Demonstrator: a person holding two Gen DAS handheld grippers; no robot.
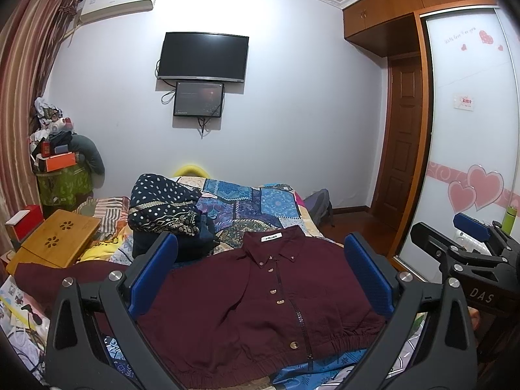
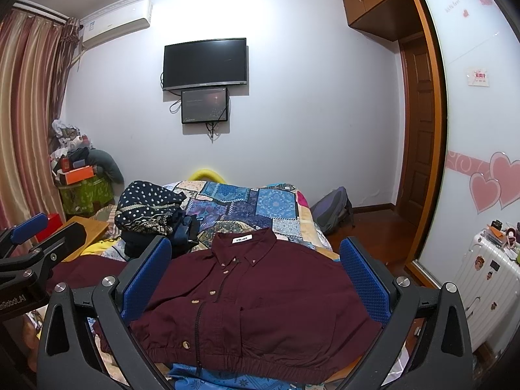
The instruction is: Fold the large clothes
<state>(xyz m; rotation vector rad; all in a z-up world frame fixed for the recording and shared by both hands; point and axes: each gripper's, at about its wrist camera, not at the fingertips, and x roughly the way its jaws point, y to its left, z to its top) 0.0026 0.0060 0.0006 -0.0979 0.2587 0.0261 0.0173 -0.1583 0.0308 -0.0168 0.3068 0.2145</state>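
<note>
In the left wrist view, one maroon jacket [image 1: 260, 305] is seen spread front-up on the patchwork bedspread [image 1: 247, 201], its collar toward the far wall and its elastic hem nearest the camera. The left gripper [image 1: 260, 276] is held above it with its jaws spread wide and nothing between the blue pads. One sleeve is stretched out to the left, toward a wooden lap table [image 1: 58, 243]. The jacket's right edge lies close to the side of the bed, beyond which bare floor is seen before a sliding wardrobe door [image 1: 471, 123]. One pile of dark patterned clothes [image 1: 162, 204] is stacked behind the jacket's left shoulder; bare bedspread is left behind the collar. The right gripper [image 1: 455, 237] is seen at the right edge, its jaws apart.

In the right wrist view, the right gripper [image 2: 256, 276] is likewise held wide and empty over the jacket [image 2: 260, 305]. Four light buttons can be counted down the placket. One backpack [image 2: 334, 209] is leaned beside the bed, and one white suitcase [image 2: 484, 282] is stood at the right.
</note>
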